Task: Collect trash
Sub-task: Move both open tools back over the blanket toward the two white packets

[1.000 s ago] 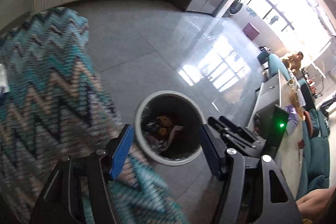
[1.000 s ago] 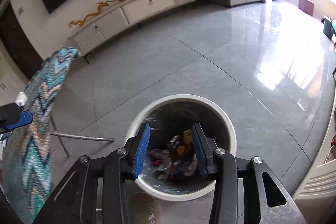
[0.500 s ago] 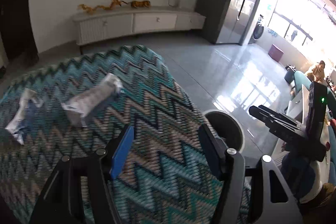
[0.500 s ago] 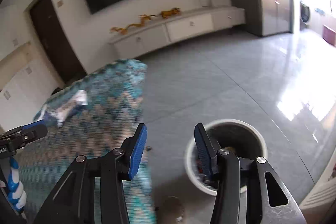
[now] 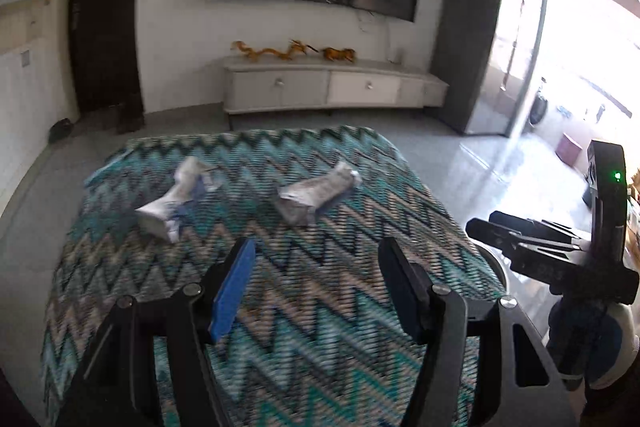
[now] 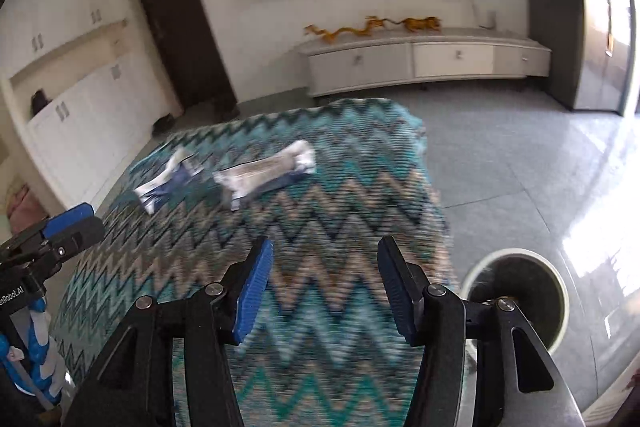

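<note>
Two crumpled silver-white wrappers, one point(image 5: 318, 193) plain and one point(image 5: 176, 199) marked with blue, are seen lying apart on the far half of a teal zigzag tablecloth point(image 5: 320, 307), while the left gripper point(image 5: 316, 291) is held apart and empty and the right gripper point(image 6: 324, 287) is opening on nothing, near a white-rimmed bin point(image 6: 520, 297) on the right.

Partial white lettering "nRobot.AI" on the left tongs' point(image 6: 60, 231) black body.

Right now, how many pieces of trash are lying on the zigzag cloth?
2. One crumpled wrapper lies toward the far left of the cloth; the other wrapper lies beside it to the right, nearer the middle. None seems hidden.
</note>
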`<action>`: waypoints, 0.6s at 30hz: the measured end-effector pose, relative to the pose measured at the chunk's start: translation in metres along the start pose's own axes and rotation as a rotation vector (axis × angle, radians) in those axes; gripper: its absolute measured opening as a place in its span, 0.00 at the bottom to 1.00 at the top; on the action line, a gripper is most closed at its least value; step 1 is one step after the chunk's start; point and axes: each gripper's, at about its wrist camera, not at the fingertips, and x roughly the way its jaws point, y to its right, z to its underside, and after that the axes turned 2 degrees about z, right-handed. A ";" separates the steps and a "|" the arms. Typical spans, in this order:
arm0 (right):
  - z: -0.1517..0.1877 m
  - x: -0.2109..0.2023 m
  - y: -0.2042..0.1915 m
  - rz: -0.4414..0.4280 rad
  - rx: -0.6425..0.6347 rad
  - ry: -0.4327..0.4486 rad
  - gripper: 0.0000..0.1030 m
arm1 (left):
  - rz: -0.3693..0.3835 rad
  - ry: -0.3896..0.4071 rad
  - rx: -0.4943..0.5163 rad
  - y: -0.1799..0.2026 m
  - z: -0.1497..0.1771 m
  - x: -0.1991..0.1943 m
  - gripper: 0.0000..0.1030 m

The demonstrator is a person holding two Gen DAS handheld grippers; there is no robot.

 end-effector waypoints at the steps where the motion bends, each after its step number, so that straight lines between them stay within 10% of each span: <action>1: 0.000 0.000 -0.007 -0.007 -0.007 -0.003 0.54 | -0.010 0.008 -0.007 -0.006 0.002 -0.003 0.61; 18: 0.003 -0.001 -0.101 -0.069 -0.097 -0.055 0.60 | -0.069 0.072 -0.162 -0.099 0.041 -0.049 0.61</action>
